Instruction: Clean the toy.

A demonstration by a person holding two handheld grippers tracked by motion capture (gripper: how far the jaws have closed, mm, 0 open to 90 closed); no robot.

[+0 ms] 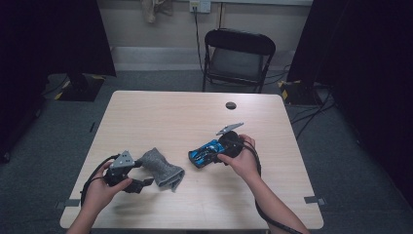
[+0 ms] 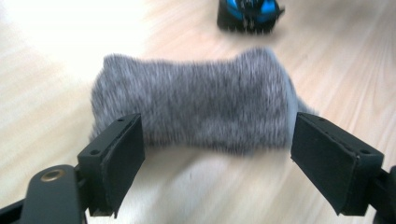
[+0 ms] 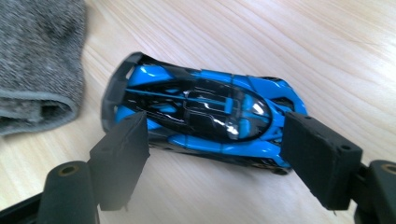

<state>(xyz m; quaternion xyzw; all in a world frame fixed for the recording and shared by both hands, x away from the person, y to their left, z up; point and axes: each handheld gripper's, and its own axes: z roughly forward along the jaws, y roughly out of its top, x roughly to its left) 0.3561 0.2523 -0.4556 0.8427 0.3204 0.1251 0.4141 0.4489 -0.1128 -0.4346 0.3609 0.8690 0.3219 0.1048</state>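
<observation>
Two hand-held grippers are working over a pale wooden tabletop (image 1: 160, 112), each carried in one of a person's hands entering from the near edge in the high view. On the left, the left gripper (image 1: 142, 184) is lying low beside a grey sock (image 1: 161, 168), which is resting crumpled on the tabletop in the near-left part. In the left gripper view, the grey sock (image 2: 196, 100) is stretching across the frame just beyond the two black pads, which are standing wide apart; the jaws are released, with nothing pressed between them, though the picture is blurred. On the right, the right gripper (image 1: 200, 157) is pointing leftward toward the sock and is sitting over a blue and black toy car (image 1: 204, 152), which is lying on the tabletop near its middle, just to the right of the sock and apart from it. In the right gripper view, the toy car (image 3: 205, 116) is lying crosswise between the pads; the jaws are spread on either side of its two ends, and whether the pads are touching the car cannot be told. A cuffed edge of the grey sock (image 3: 39, 60) is showing at the upper left of that view. Beyond the tabletop, a black folding chair (image 1: 237, 56) is standing on the grey floor.
</observation>
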